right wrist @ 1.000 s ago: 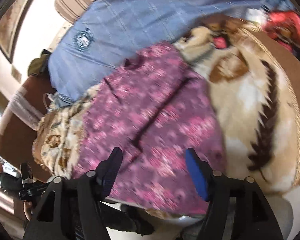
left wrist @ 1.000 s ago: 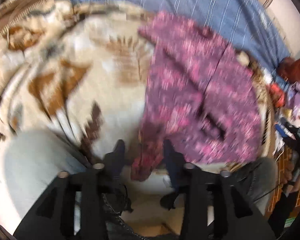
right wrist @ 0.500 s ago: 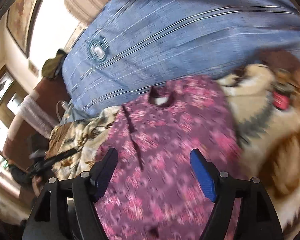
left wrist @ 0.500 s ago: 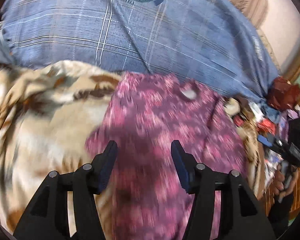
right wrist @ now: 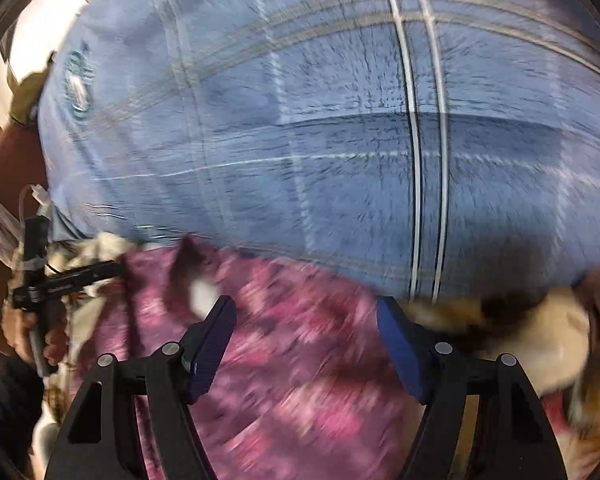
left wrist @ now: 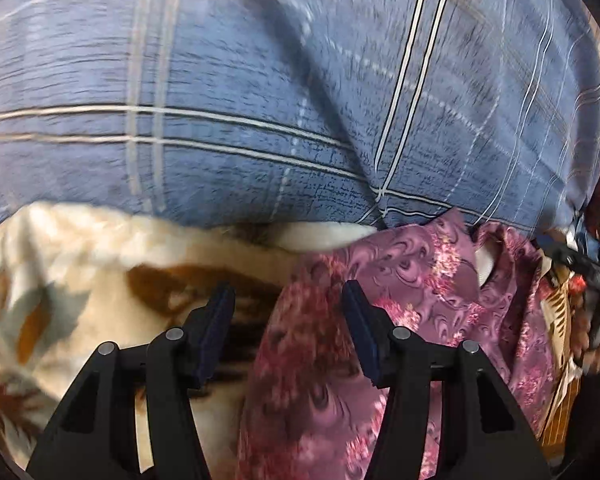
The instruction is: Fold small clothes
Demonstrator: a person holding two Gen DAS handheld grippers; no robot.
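Left wrist: left tool (left wrist: 288, 304) parted, empty, over purple floral garment's (left wrist: 400, 312) left edge; right tool (right wrist: 306, 320) agape, empty, above garment's collar end.

I count 1 pink garment (left wrist: 400, 344) under my jaws, 1 cream-brown blanket (left wrist: 80, 280) beside them, 1 blue plaid cover (left wrist: 260, 100) ahead, 2 grippers.

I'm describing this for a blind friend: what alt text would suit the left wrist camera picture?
The left gripper hangs open over the edge of a pink-purple patterned garment, holding nothing. The garment lies on a cream and brown blanket, with a blue plaid cloth filling the upper half of the blurred view.
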